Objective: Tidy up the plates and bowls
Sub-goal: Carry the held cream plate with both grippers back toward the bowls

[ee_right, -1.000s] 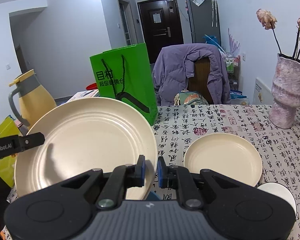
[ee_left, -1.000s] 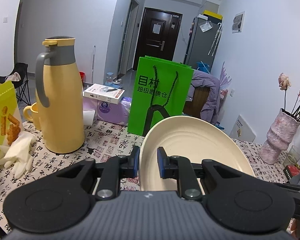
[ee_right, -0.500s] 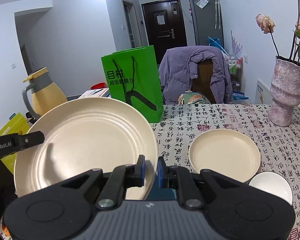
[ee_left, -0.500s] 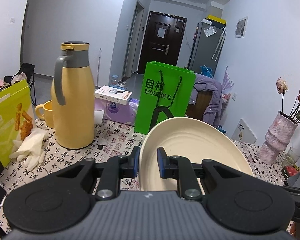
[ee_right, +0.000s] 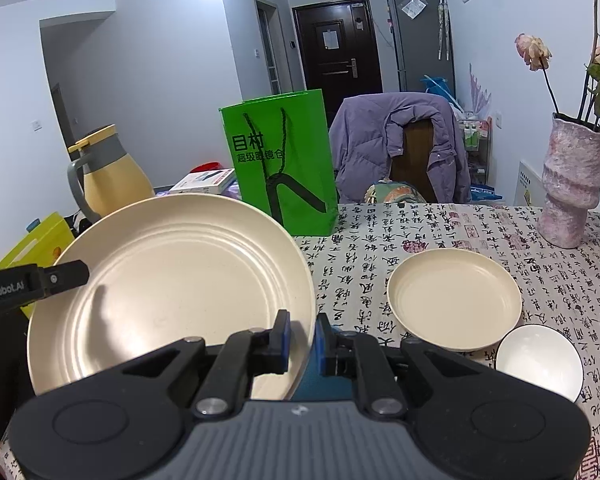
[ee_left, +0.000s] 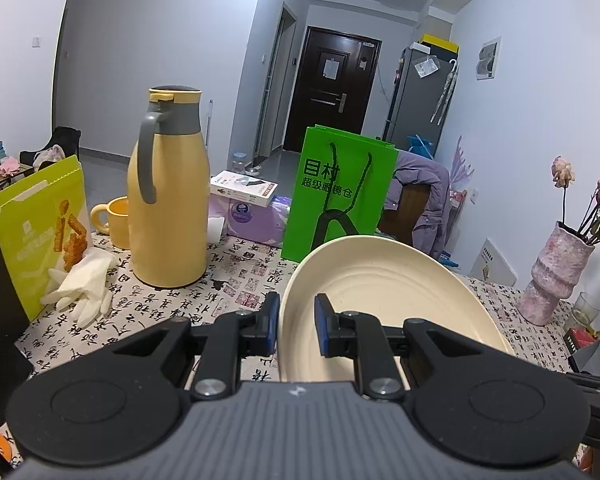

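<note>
Calligraphy-print tablecloth [ee_right: 440, 224] fills the background. Left gripper [ee_left: 296, 322] and right gripper [ee_right: 302, 338] each pinch opposite rims of the large cream plate [ee_right: 172, 284], lifted lower left (unstacked yet); smaller cream plate [ee_right: 454, 298] and white bowl [ee_right: 538, 360] wait lower right.

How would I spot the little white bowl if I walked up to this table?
Start at the table with the black-lettered cloth and find the pink ridged vase at its right end. Nearer you lies a small cream plate. The glossy white bowl sits at its near right edge, whiter and deeper than the cream plates.
</note>
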Demonstrator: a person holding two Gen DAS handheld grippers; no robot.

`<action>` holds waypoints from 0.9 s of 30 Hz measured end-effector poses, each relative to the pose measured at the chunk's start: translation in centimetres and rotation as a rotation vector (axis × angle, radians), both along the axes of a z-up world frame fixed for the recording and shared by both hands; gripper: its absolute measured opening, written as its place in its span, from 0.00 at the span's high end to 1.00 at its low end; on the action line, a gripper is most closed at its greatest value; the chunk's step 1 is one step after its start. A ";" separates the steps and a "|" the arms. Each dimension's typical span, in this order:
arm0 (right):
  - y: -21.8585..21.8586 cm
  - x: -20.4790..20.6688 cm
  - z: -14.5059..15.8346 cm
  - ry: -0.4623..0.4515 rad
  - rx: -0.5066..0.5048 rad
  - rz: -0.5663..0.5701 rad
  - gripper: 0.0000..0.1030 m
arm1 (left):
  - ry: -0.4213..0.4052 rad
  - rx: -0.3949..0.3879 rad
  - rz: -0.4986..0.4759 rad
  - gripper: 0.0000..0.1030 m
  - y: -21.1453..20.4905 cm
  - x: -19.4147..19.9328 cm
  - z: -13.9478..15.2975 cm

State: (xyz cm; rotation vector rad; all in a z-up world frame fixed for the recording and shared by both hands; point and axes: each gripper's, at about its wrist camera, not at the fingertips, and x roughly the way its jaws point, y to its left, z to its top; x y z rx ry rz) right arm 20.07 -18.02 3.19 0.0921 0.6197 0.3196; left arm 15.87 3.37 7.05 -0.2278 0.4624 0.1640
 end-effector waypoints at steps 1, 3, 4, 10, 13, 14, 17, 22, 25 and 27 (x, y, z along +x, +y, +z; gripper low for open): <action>0.0 -0.3 0.0 -0.002 0.000 0.000 0.88 | -0.004 0.003 -0.001 0.82 -0.1 -0.3 0.1; 0.0 -0.7 0.1 -0.006 0.001 -0.002 0.88 | -0.010 0.006 -0.002 0.82 -0.2 -0.9 0.2; 0.0 -1.0 0.1 -0.007 0.000 -0.002 0.87 | -0.013 0.009 -0.002 0.82 -0.2 -1.2 0.3; -0.2 -2.3 0.1 -0.013 0.005 0.002 0.87 | -0.021 0.016 0.003 0.82 -0.5 -2.7 0.6; -0.3 -3.1 0.1 -0.016 0.007 0.002 0.87 | -0.024 0.021 0.004 0.82 -0.8 -3.5 0.6; -0.4 -3.4 0.1 -0.017 0.009 0.002 0.87 | -0.024 0.022 0.003 0.82 -0.9 -3.7 0.6; -0.8 -4.1 0.1 -0.020 0.012 0.001 0.87 | -0.029 0.026 0.001 0.82 -1.1 -4.4 0.7; -1.3 -5.4 0.1 -0.027 0.015 -0.001 0.87 | -0.034 0.028 -0.003 0.82 -1.6 -5.5 0.6; -1.5 -6.0 0.0 -0.028 0.016 -0.001 0.87 | -0.032 0.029 -0.003 0.82 -1.8 -6.0 0.5; -1.8 -6.4 -0.1 -0.028 0.016 -0.003 0.87 | -0.030 0.028 -0.005 0.82 -2.1 -6.4 0.3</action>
